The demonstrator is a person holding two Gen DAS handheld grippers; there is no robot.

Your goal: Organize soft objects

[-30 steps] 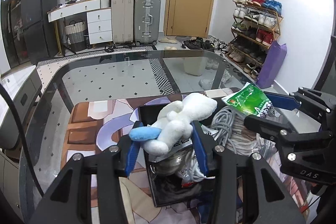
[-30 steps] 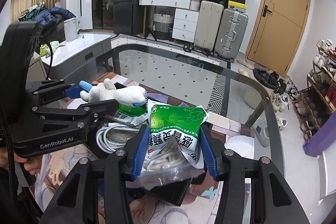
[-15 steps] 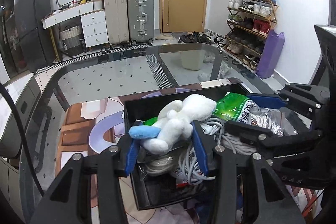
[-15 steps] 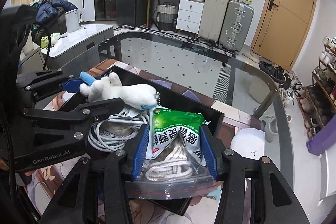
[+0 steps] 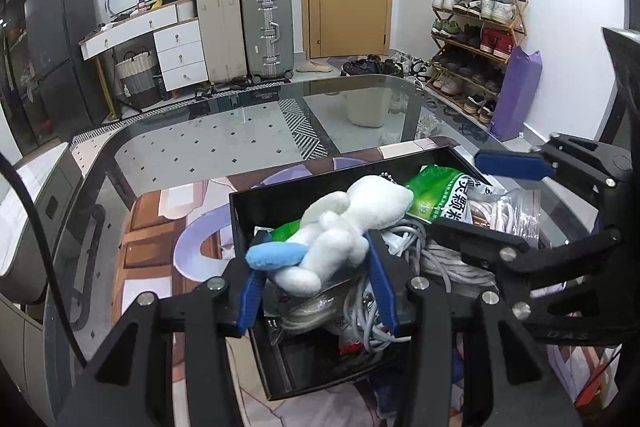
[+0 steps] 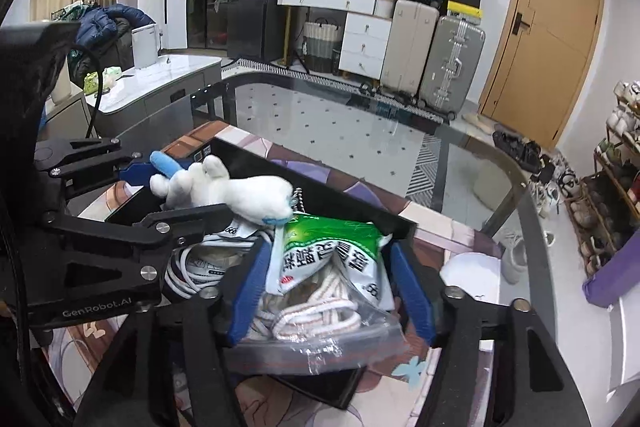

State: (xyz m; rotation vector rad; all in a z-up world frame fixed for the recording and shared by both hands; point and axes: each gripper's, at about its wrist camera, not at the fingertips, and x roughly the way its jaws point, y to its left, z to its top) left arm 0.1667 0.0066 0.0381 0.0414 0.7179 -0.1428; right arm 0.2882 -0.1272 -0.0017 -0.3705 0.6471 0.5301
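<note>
Over the black rectangular box, the left gripper stayed clamped on a fuzzy white plush toy. Beside it, the right gripper had just been spreading, its blue pads off the crinkly green-and-clear bag lying between them atop coiled cables.

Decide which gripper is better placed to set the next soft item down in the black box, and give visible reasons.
Left. The left gripper is shut on the white plush toy with a blue ear directly above the black rectangular box. The right gripper has just been opening; the green-and-white packet already lies between its separated pads.
</note>
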